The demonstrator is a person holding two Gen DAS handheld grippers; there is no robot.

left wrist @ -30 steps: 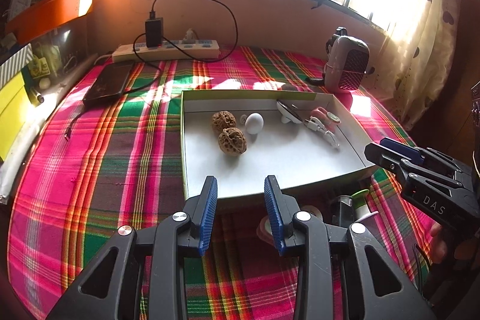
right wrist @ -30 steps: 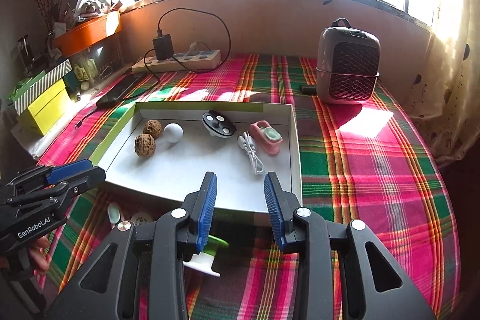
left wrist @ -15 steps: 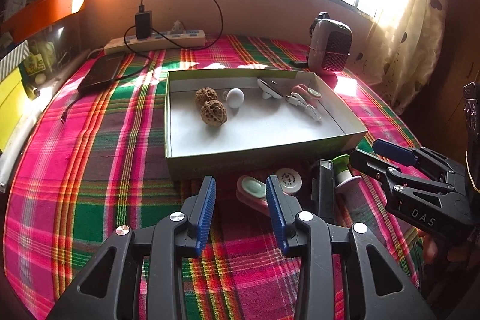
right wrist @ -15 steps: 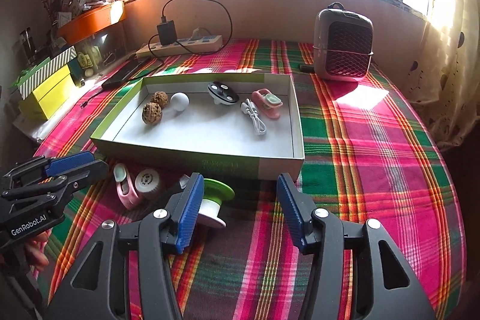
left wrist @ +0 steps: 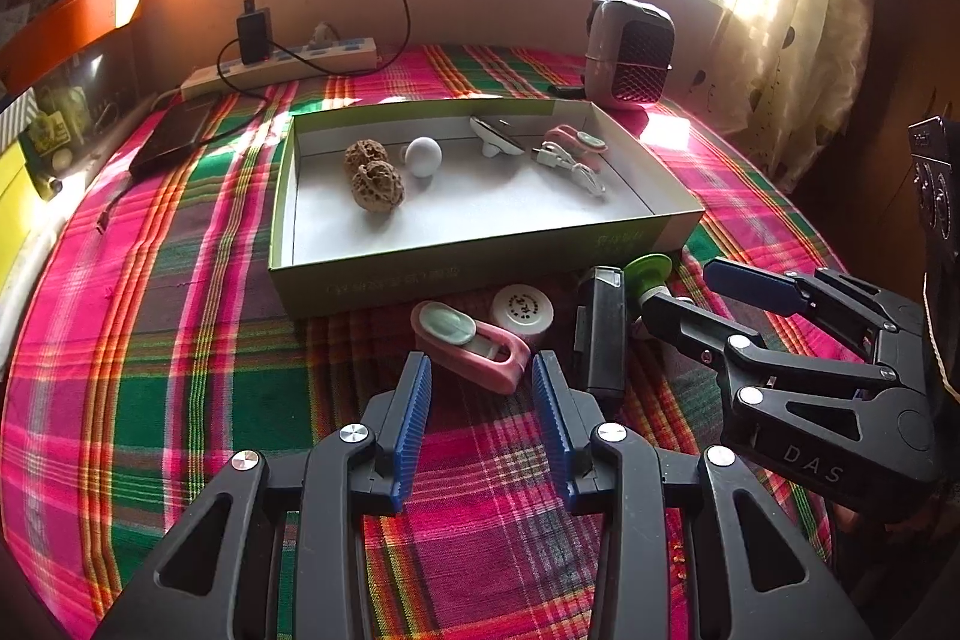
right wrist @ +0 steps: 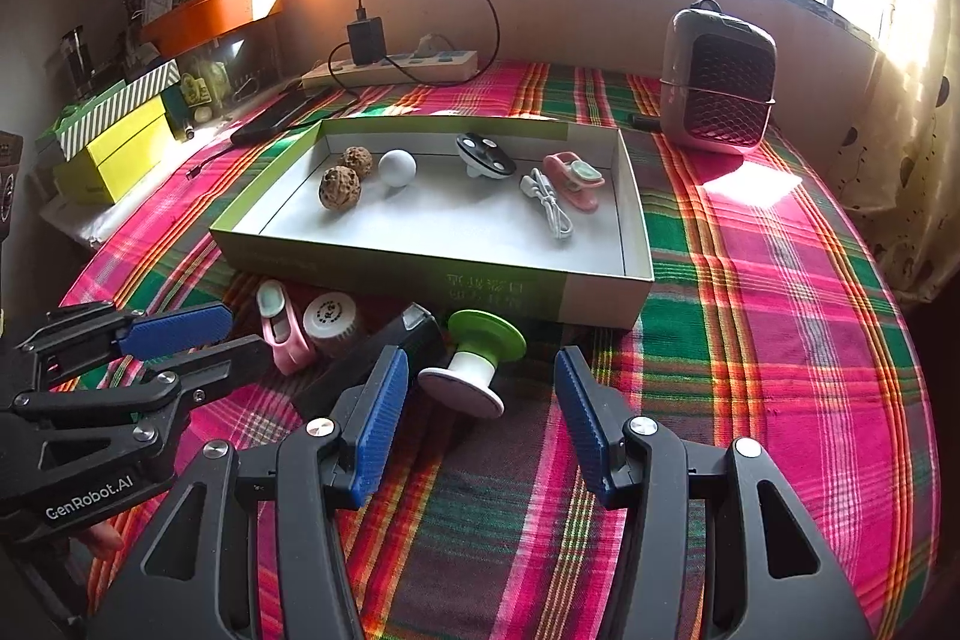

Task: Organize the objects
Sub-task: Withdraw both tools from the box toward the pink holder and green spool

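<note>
a shallow green-sided box (left wrist: 480,274) sits on the plaid tablecloth (left wrist: 156,340), holding two walnuts (left wrist: 377,184), a white ball (left wrist: 423,155), a black-and-white gadget (right wrist: 485,155), a white cable (right wrist: 547,208) and a pink clip (right wrist: 573,178) toward its far right corner.

in front of the box's near wall four loose things lie on the cloth: a second pink clip with a pale green pad (left wrist: 468,337), a round white cap (left wrist: 523,310), a black rectangular device (left wrist: 600,328) and a green-topped spool (right wrist: 474,370) (tipped on its side, white flange toward the camera).

the left gripper (left wrist: 480,418) hovers with its blue-padded jaws parted and nothing between them, the tips just short of the pink clip on the cloth. the right gripper (right wrist: 477,418) is spread wider, also empty, its tips either side of the spool's near end without touching it.

behind the box stand a small heater (right wrist: 717,94) at the right and a power strip (right wrist: 390,67) with a black charger against the wall.
</note>
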